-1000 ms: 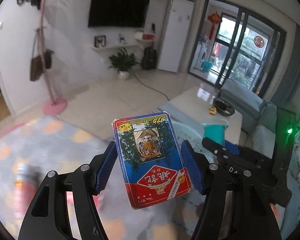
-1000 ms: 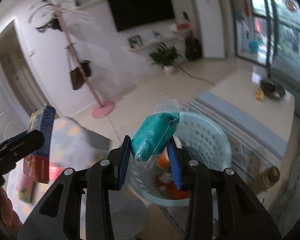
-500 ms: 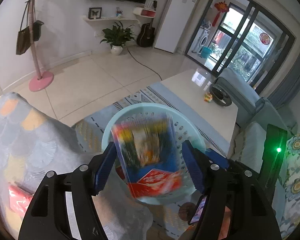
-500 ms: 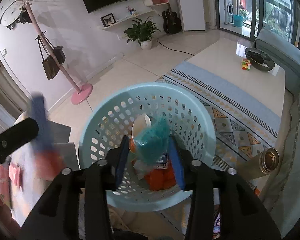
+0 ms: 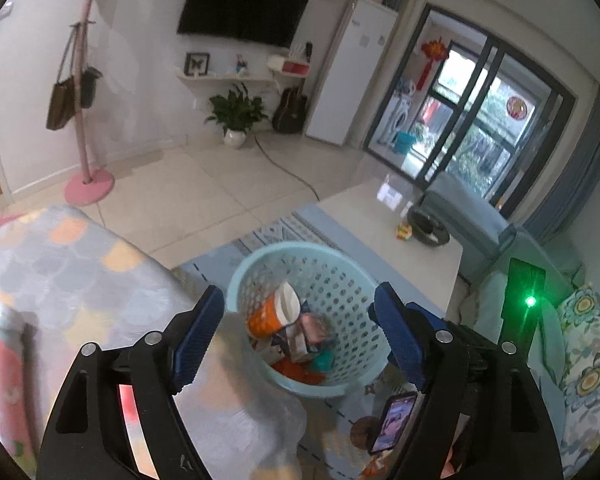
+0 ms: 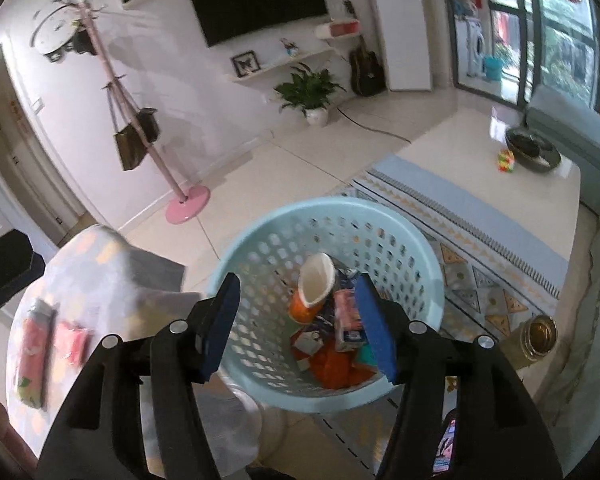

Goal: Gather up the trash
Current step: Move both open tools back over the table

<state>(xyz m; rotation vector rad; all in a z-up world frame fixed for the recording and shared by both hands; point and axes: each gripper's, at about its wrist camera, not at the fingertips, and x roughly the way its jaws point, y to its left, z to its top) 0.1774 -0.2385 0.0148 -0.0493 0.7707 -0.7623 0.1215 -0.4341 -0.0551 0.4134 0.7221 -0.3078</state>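
A light blue perforated basket stands on the floor rug. It holds an orange paper cup, a card box, a teal bag and other scraps. My left gripper is open and empty above the basket's near rim. My right gripper is open and empty above the basket. On the patterned table cover to the left lie a pink tube-shaped package and a small red packet.
A white coffee table with a dark bowl and a colour cube stands behind the basket. A metal can and a phone are on the floor nearby. A pink coat stand is farther back.
Both grippers moved over the basket and opened. The tiger card box left my left gripper and the teal bag left my right gripper; both now lie in the basket.
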